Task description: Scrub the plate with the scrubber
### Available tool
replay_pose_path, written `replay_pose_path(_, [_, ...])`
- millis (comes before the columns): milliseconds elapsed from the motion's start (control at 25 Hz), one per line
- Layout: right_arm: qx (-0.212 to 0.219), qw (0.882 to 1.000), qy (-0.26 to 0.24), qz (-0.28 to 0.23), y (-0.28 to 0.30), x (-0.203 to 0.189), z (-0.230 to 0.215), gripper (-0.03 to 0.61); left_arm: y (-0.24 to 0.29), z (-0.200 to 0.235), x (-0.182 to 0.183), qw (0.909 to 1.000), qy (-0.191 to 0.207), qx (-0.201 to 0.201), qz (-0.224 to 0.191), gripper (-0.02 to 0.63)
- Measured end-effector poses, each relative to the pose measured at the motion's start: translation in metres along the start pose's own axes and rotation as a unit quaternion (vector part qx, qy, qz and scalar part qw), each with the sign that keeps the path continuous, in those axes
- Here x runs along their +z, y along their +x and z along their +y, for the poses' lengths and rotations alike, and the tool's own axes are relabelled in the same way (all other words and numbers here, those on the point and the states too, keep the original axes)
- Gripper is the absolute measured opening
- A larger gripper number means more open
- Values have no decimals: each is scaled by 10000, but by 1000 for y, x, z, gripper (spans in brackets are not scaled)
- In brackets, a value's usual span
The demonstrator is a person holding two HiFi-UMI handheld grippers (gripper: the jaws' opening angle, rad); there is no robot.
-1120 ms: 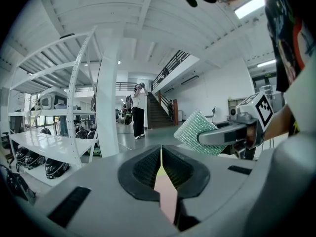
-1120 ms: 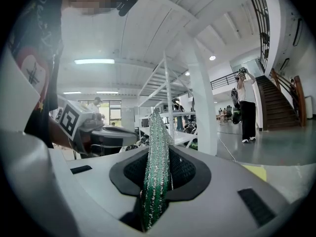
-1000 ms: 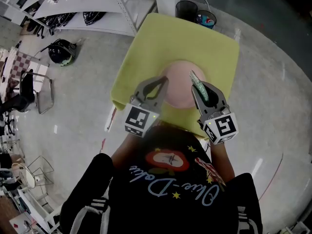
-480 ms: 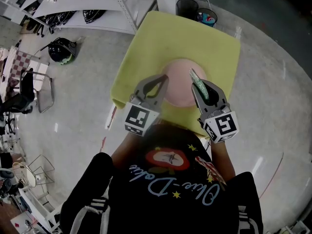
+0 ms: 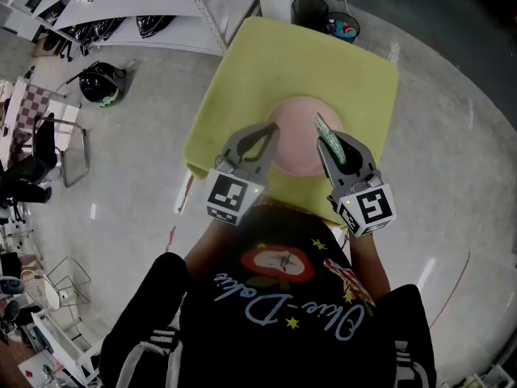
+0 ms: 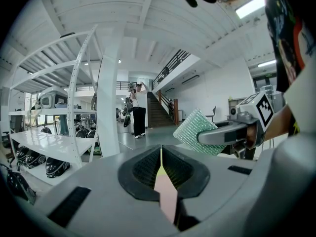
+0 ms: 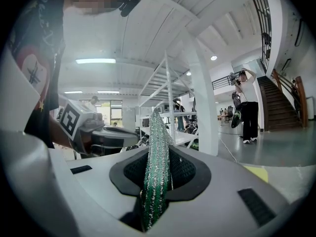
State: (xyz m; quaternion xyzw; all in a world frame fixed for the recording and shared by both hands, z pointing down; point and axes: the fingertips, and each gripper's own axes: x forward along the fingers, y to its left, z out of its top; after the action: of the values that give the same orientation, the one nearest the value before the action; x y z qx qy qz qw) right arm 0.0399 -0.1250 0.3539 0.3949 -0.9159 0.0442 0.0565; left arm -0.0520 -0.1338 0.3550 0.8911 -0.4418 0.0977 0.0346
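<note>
At far left a white shelf rack (image 5: 145,6) and a dark helmet (image 5: 102,86) stand on the grey floor (image 5: 129,208), well apart from the work area, and a band of bare floor runs between them and the counter (image 5: 242,71). The counter carries a yellow-green cover whose left edge hangs slightly rumpled at the near corner. The left tool (image 5: 271,136) reaches in over the near edge with its jaws closed on the left rim of the pink plate (image 5: 295,156); in the left gripper view the rim shows as a thin pink strip pinched between the pads. The plate sits over the near-middle of the counter, with open cover showing beyond it and to either side. The right tool (image 5: 325,145) comes in at the plate's right side, its jaws clamped on a green glittery scrubber (image 5: 323,129) that stands up out of the grip and overlaps the plate's right part; whether it touches the plate cannot be told. Two dark bins (image 5: 323,18) stand beyond the far edge. To the right of the counter the floor lies open.
</note>
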Motion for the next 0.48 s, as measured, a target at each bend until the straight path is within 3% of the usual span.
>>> replay_pose_path(160, [-32, 9998, 140, -149, -2, 5, -2, 64, -1, 0, 2, 10000, -5, 6, 3, 11])
replay_pose_path(480, [116, 9999, -85, -25, 3, 5, 4, 63, 1, 1, 0, 10000, 8, -22, -1, 11])
